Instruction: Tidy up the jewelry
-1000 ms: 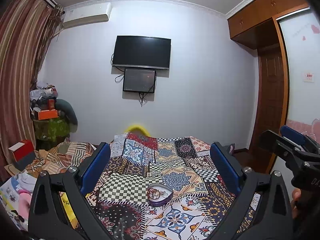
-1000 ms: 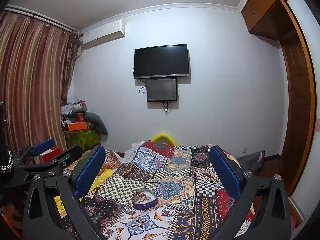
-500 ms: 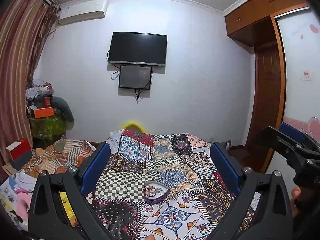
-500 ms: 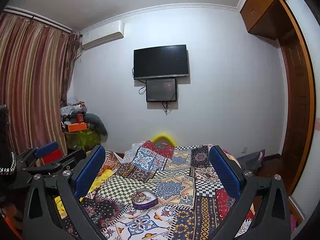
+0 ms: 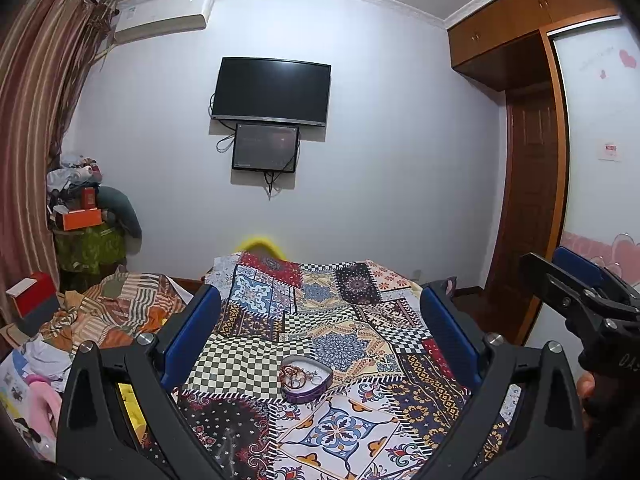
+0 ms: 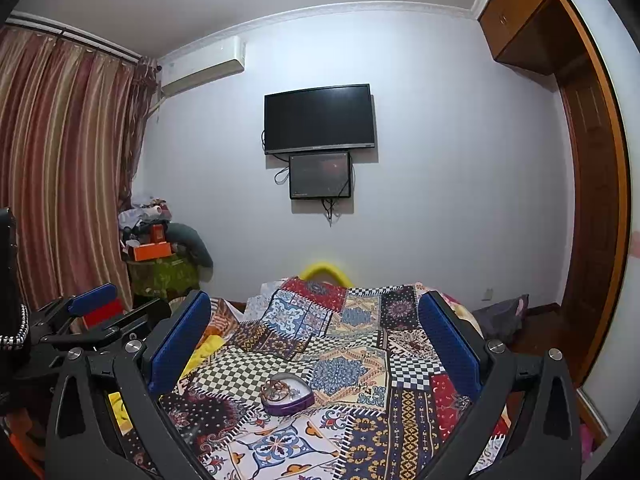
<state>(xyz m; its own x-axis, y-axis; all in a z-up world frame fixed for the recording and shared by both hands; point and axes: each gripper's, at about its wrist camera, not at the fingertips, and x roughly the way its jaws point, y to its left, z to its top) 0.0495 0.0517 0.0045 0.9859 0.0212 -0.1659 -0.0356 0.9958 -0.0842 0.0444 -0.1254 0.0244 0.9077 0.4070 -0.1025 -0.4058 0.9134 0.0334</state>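
Meanwhile, little has been changed since a second ago: the left gripper point(image 5: 320, 344) and right gripper point(image 6: 314, 344) are held spread and empty above the bed point(image 5: 344, 416), the heart tin point(image 5: 306, 378) of jewelry untouched between them; sorting seems unstarted.

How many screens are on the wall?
2. The big black TV hangs high on the far wall, and a smaller dark screen is mounted right below it, cables dangling underneath. Both look switched off. None seem hidden.
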